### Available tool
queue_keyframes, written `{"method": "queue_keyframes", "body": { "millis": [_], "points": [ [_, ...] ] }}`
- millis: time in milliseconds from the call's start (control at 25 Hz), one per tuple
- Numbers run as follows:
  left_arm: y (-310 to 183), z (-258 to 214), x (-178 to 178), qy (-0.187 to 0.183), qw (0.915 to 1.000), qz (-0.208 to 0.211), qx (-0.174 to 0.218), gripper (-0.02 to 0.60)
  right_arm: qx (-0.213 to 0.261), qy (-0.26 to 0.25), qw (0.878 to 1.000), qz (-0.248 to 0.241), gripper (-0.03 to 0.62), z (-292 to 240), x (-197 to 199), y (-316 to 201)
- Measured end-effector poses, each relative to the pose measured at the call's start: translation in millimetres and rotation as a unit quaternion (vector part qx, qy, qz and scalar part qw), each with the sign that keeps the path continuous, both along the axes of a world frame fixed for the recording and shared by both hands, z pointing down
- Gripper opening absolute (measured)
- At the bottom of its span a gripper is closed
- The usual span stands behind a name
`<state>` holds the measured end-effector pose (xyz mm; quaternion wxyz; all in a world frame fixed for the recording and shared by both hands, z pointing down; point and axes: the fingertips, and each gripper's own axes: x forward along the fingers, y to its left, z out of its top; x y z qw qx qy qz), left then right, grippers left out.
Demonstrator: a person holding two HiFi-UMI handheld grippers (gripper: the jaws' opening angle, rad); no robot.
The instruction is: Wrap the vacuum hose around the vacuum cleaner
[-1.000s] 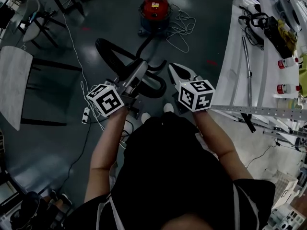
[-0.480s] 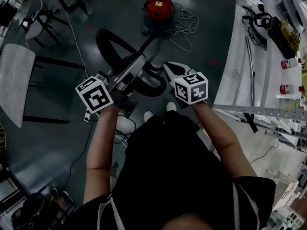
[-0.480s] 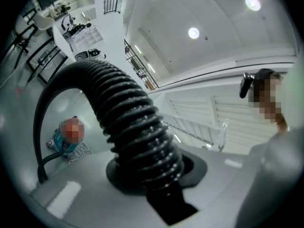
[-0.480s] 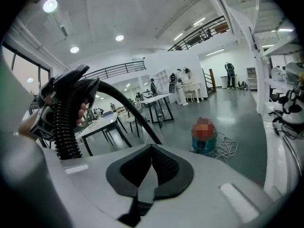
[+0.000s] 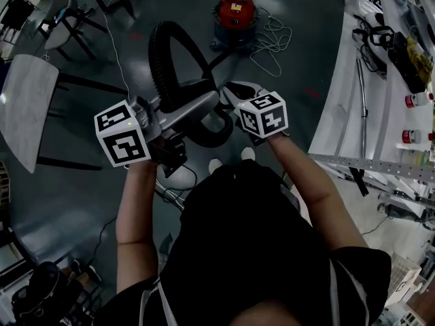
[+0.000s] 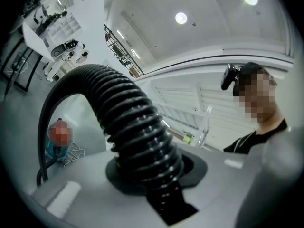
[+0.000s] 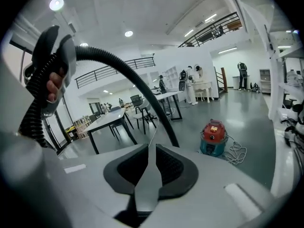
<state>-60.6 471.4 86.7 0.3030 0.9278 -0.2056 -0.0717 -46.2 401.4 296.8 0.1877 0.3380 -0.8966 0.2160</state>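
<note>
The vacuum cleaner (image 5: 234, 13) is standing on the far part of the dark floor (image 5: 75, 202), well apart from the person. Its black ribbed hose (image 5: 162, 56) is arching up in a tall loop between it and both tools. A loose white cord (image 5: 270, 38) is lying in coils just to the right of the cleaner. Along the right a white bench (image 5: 340, 94) is carrying clutter, among it a metal rod (image 5: 362, 100) and red-capped bottles (image 5: 416, 100). At the left a pale board on dark legs (image 5: 24, 111) is standing, with a chair (image 5: 64, 9) farther off. The person's white shoes (image 5: 215, 166) are showing just below the hose.

The left claw (image 6: 159, 172) is pinching the hose. The right claw (image 7: 148, 167) has just been opening; its jaws are standing a crack apart with nothing between them, near the hose loop.

Counted: one cleaner, one hose, one cord, two claws, two bottles, two shoes.
</note>
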Motion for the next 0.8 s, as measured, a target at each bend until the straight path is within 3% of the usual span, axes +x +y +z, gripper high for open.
{"method": "queue_keyframes", "body": {
  "millis": [440,800],
  "points": [
    [46,-31,11,-0.021,0.9979,0.056,0.025,0.104,0.035,0.009,0.998,-0.049,0.108,-19,-46,-41],
    [80,-22,12,-0.032,0.9954,0.078,0.045,0.103,0.066,0.01,0.996,-0.061,0.177,-34,-73,-59]
  ]
}}
